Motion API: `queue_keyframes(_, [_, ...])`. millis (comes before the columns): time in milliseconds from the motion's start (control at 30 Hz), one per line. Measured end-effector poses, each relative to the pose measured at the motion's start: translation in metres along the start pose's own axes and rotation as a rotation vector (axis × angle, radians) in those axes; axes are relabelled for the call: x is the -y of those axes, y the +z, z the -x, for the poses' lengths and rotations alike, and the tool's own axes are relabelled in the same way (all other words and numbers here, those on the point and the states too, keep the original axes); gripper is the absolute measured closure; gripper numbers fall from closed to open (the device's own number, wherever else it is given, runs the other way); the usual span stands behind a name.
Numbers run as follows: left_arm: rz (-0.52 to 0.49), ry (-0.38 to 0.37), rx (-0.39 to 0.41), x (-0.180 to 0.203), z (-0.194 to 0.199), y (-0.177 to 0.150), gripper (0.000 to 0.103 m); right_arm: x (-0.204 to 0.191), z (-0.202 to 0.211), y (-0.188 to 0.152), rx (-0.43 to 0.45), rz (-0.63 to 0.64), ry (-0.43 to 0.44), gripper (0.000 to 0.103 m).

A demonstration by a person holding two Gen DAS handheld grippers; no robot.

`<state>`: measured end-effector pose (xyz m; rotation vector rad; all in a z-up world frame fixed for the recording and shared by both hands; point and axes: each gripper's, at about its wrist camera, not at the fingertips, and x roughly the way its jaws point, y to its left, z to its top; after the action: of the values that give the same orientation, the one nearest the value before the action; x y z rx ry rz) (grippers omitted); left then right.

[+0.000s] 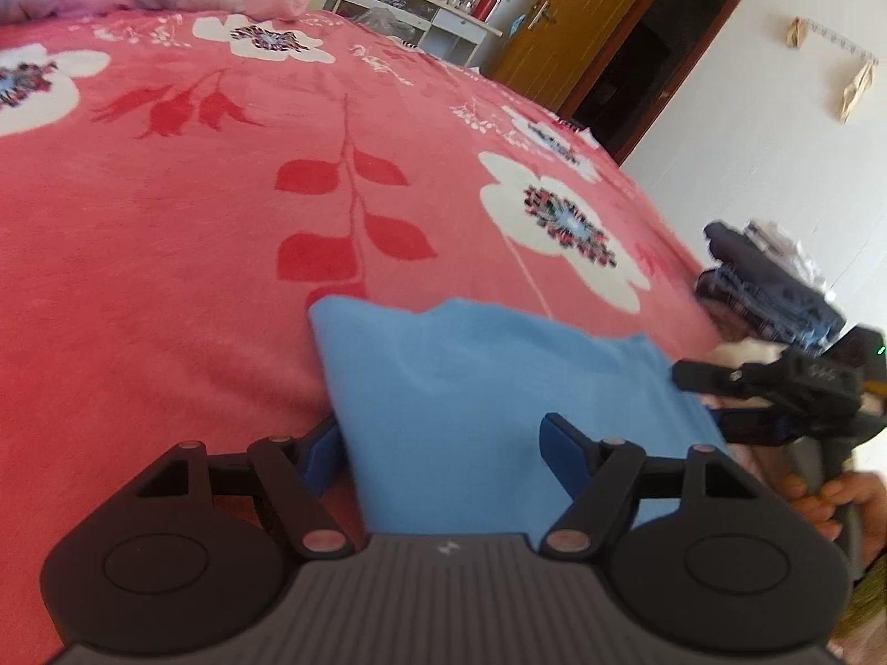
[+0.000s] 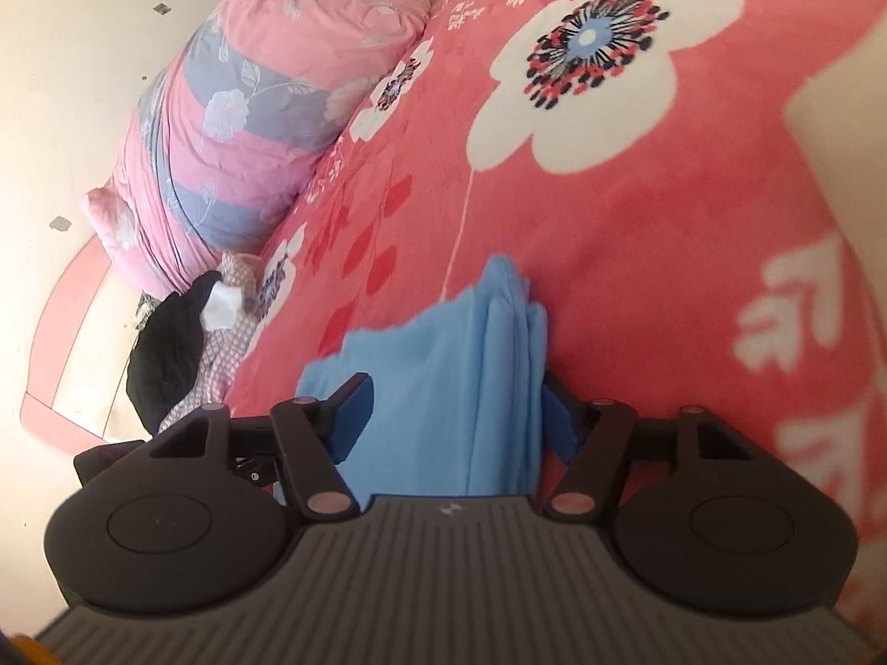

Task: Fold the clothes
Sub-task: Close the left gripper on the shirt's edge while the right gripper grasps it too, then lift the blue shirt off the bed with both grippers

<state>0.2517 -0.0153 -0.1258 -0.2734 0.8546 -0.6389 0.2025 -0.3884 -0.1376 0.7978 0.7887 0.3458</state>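
A folded light blue garment lies on the pink flowered bedspread near its edge. My left gripper is open, its blue fingers astride the garment's near end. My right gripper shows at the garment's right side in the left wrist view. In the right wrist view the right gripper is open, its fingers either side of the folded garment, whose stacked layers show at one edge.
A pile of dark folded clothes sits at the bed's right edge. A pink and grey rolled quilt lies at the bed's head, with a black garment and checked cloth beside it. A white shelf and brown door stand beyond.
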Motion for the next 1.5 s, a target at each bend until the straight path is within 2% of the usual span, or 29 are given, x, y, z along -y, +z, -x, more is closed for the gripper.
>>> queue_keyframes(67, [0.013,-0.014,0.007,-0.001,-0.002,0.002,0.03,0.001,-0.005,0.002,-0.003,0.0,0.005,0.054])
queue_keyframes(100, [0.013,-0.016,0.006,0.0,-0.001,0.002,0.037,0.002,-0.007,0.003,-0.006,0.0,0.008,0.067])
queue_keyframes(133, [0.003,-0.02,0.002,0.0,0.0,0.001,0.041,0.003,-0.008,0.003,-0.013,-0.001,0.015,0.074])
queue_keyframes(233, [-0.035,-0.026,-0.007,0.001,0.0,-0.001,0.044,0.004,-0.006,-0.001,-0.037,0.009,0.039,0.08])
queue_keyframes(367, [-0.006,0.013,0.011,0.003,-0.013,0.009,0.048,0.01,-0.012,0.002,-0.033,-0.004,0.06,0.086])
queue_keyframes(400, [-0.009,0.04,0.019,0.007,-0.016,0.011,0.058,0.01,-0.014,0.003,-0.025,-0.008,0.067,0.088])
queue_keyframes(433, [-0.02,0.061,0.025,0.01,-0.018,0.012,0.074,0.009,-0.016,0.003,-0.015,-0.002,0.068,0.089])
queue_keyframes(467, [-0.043,0.074,0.029,0.014,-0.019,0.012,0.077,0.006,-0.015,0.003,-0.001,0.012,0.062,0.09])
queue_keyframes(500, [-0.06,0.079,0.037,0.018,-0.018,0.012,0.086,0.001,-0.013,0.001,0.015,0.036,0.049,0.09])
queue_keyframes(533, [-0.073,0.074,0.051,0.022,-0.015,0.011,0.089,-0.004,-0.01,-0.002,0.033,0.064,0.035,0.091])
queue_keyframes(733, [-0.12,0.075,0.168,0.049,0.017,0.004,0.09,-0.05,0.021,-0.014,0.148,0.252,-0.019,0.092])
queue_keyframes(1000, [-0.177,0.049,0.361,0.095,0.091,-0.008,0.091,-0.106,0.074,-0.045,0.313,0.435,-0.066,0.092])
queue_keyframes(1233, [-0.236,-0.005,0.464,0.142,0.153,-0.03,0.09,-0.136,0.13,-0.089,0.475,0.503,-0.089,0.092])
queue_keyframes(1500, [-0.297,-0.053,0.556,0.202,0.2,-0.055,0.09,-0.151,0.194,-0.126,0.602,0.538,-0.07,0.092])
